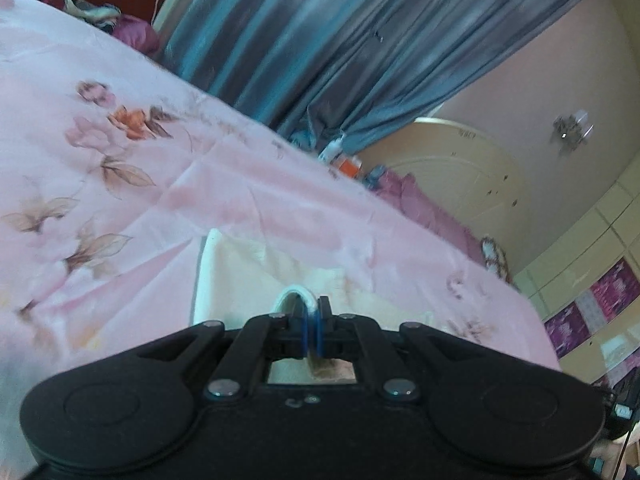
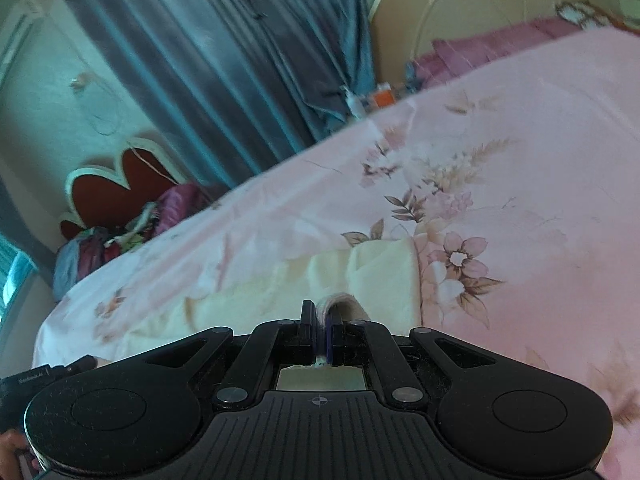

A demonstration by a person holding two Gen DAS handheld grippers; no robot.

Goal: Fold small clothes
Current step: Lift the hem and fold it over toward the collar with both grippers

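Garment (image 1: 248, 276), cream, is lying on the pink floral bed (image 1: 120, 184), left hand-held gripper (image 1: 308, 312) and right hand-held gripper (image 2: 322, 314) each clamping a thick hem edge, likely mid-fold; next is carrying both edges across evenly.

Soft, matt cream cloth is seen in the garment (image 2: 376, 276), smooth, floral-printed pink cotton-like fabric in the bedsheet (image 1: 240, 184), and a faint sheen in the blue-grey curtain (image 1: 304, 40). Matt black plastic forms both grippers.
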